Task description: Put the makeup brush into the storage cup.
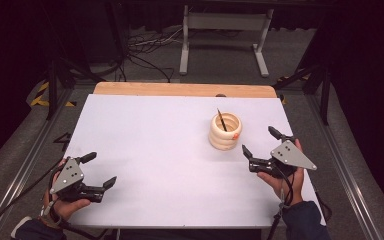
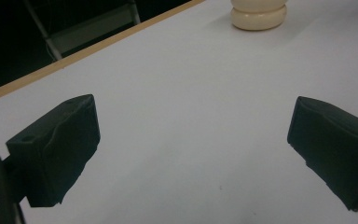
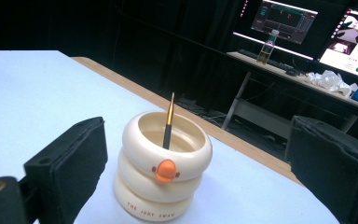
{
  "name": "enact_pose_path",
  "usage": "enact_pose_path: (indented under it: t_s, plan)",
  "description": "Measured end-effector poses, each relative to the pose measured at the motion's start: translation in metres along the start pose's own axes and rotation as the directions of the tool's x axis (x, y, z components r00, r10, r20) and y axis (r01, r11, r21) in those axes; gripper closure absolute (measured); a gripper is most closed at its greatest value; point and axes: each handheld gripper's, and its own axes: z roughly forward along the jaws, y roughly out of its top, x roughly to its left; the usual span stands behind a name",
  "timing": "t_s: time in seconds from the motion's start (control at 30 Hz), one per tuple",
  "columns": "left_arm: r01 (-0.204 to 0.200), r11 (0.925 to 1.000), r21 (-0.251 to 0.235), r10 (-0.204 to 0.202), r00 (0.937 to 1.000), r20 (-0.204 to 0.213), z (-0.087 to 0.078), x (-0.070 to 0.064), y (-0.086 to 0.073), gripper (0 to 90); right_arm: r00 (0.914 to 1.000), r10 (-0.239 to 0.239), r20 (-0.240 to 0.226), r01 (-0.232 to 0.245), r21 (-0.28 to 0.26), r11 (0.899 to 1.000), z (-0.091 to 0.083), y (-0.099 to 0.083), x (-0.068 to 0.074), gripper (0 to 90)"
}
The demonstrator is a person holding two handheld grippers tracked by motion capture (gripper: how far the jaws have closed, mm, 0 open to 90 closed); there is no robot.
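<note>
The cream ringed pen holder [image 1: 225, 131] is standing upright on the white worktop [image 1: 170, 150], a brush [image 1: 222, 120] leaning inside. The right hand-held gripper [image 1: 261, 142] is hovering near it, jaws spread, gripping nothing. The left hand-held gripper [image 1: 100, 170] is resting well apart, jaws likewise spread.

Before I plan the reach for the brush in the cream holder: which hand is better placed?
Right, probably. The right gripper is open beside the cream holder, facing the brush. The left gripper, also open, sits across the table.

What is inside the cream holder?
One thin brush stands tilted inside the holder, its tip rising above the rim. Its lower end and the holder's bottom are hidden by the wall.
</note>
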Motion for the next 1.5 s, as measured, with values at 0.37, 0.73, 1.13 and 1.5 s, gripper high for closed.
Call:
enact_pose_path:
  t_s: [0.37,0.73,1.13,1.5]
  plan:
    - [0.002,1.0000,-0.003,-0.002,1.0000,0.001,0.000,0.000,0.000,3.2,0.9997,-0.018,0.014,0.017,0.047,0.999,-0.008,-0.017,0.004,5.9]
    - [0.000,1.0000,-0.002,0.000,1.0000,0.002,0.001,0.000,0.000,3.2,0.9990,-0.043,0.011,0.042,0.084,0.996,-0.019,-0.031,0.011,5.9]
    - [0.000,1.0000,0.008,-0.001,1.0000,0.010,0.002,-0.001,0.000,3.2,0.9989,-0.046,0.008,0.045,0.129,0.991,-0.033,-0.045,0.010,5.9]
    - [-0.001,1.0000,0.007,0.001,0.9999,0.016,0.003,0.000,0.000,3.2,0.9990,-0.039,0.023,0.035,0.172,0.984,-0.046,-0.056,0.008,6.0]
